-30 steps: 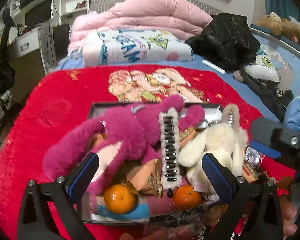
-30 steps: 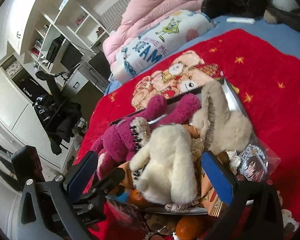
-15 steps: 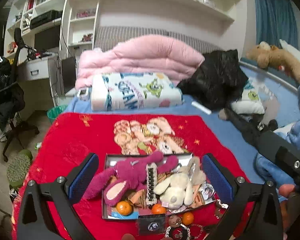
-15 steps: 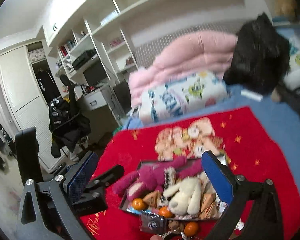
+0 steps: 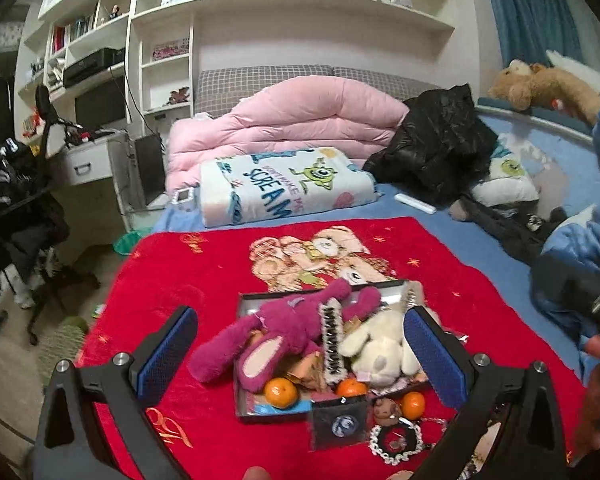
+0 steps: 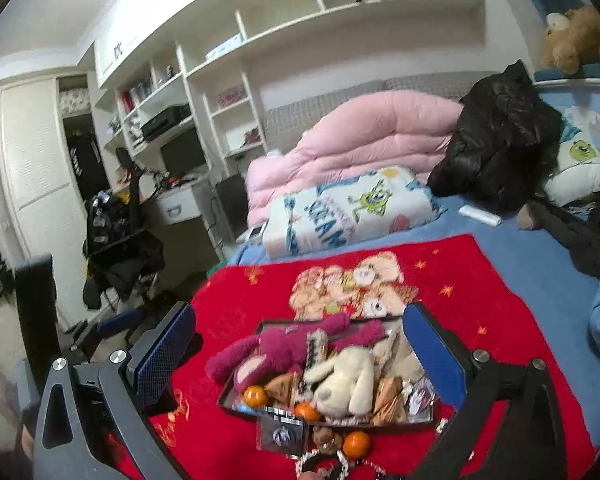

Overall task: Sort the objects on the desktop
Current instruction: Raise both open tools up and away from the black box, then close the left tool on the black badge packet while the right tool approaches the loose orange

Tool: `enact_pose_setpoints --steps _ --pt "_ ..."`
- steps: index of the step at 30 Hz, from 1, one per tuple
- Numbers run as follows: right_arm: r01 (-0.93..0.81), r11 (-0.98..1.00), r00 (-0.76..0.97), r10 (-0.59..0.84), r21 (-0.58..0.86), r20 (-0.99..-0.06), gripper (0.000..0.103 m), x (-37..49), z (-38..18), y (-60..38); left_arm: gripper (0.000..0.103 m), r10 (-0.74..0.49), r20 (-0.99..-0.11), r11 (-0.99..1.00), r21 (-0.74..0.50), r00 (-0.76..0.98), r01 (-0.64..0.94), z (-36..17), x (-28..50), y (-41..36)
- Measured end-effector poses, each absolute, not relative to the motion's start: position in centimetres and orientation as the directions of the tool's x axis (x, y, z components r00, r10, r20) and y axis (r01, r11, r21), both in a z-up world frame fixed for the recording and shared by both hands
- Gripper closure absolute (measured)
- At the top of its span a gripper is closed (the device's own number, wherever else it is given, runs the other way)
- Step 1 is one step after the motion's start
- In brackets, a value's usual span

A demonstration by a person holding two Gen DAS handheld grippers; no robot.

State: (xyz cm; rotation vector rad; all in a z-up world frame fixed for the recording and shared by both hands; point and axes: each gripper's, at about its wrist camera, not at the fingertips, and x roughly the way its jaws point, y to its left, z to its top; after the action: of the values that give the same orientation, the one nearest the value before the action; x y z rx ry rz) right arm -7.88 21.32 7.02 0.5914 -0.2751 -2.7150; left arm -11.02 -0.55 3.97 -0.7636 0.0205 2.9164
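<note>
A shallow grey tray [image 5: 247, 300] [image 6: 265, 325] sits on a red blanket [image 5: 188, 272] [image 6: 236, 300]. It holds a magenta plush [image 5: 276, 332] [image 6: 276, 348], a cream plush [image 5: 380, 348] [image 6: 348, 380], a beaded hair clip [image 5: 331, 338], snack packets and oranges [image 5: 281, 392] [image 6: 255, 396]. In front of the tray lie a small dark packet [image 5: 340, 424] [image 6: 281, 432], an orange [image 5: 413, 405] [image 6: 356, 443], a brown charm [image 5: 386, 408] and a beaded bracelet [image 5: 396, 440]. My left gripper [image 5: 298, 346] and right gripper [image 6: 298, 346] are both open and empty, held above and back from the tray.
Behind the blanket on the blue bed are a printed pillow [image 5: 284, 188], a pink duvet [image 5: 292, 120], a black jacket [image 5: 440, 140] and a white remote [image 5: 414, 203]. A desk and a chair [image 5: 24, 200] stand at left. A person's blue sleeve [image 5: 580, 240] is at right.
Both grippers have pulled up and back from the tray, so it looks much smaller and the room shows. Both stay open and empty.
</note>
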Motion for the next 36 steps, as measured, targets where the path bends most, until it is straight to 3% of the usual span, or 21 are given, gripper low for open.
enact_pose_setpoints --steps 4,9,18,23,29,36 --pt "0.297 -0.925 -0.836 -0.372 0.237 -0.404 0.000 -7.4 3.8 21.4 0.000 0.137 -0.521 -0.990 -0.056 -0.842 -0.126 0.1 -10.9 -1.4" --pt "0.247 -0.929 -0.793 -0.358 0.276 -0.494 0.000 -8.8 -0.8 22.3 0.000 0.117 -0.645 -0.993 -0.073 -0.755 -0.092 -4.6 -13.0 -1.2" --pt "0.253 -0.901 -0.721 -0.418 0.352 -0.553 0.000 -10.4 -4.5 23.3 0.000 0.082 -0.712 -0.995 -0.020 -0.698 -0.097 -8.3 -14.0 0.6" --pt "0.209 -0.917 -0.661 -0.389 0.340 -0.642 0.000 -11.7 -7.5 23.0 0.000 0.092 -0.748 -0.994 -0.030 -0.657 -0.105 -10.3 -14.8 1.3" --pt "0.178 -0.924 -0.580 -0.376 0.338 -0.723 0.015 -13.0 -10.9 22.8 0.000 0.100 -0.778 -0.992 -0.032 -0.621 -0.120 -12.3 -15.4 1.9" --pt "0.175 -0.922 -0.528 -0.383 0.344 -0.758 0.021 -13.3 -12.5 22.7 0.000 0.124 -0.797 -0.989 -0.049 -0.591 -0.142 -14.1 -16.1 3.1"
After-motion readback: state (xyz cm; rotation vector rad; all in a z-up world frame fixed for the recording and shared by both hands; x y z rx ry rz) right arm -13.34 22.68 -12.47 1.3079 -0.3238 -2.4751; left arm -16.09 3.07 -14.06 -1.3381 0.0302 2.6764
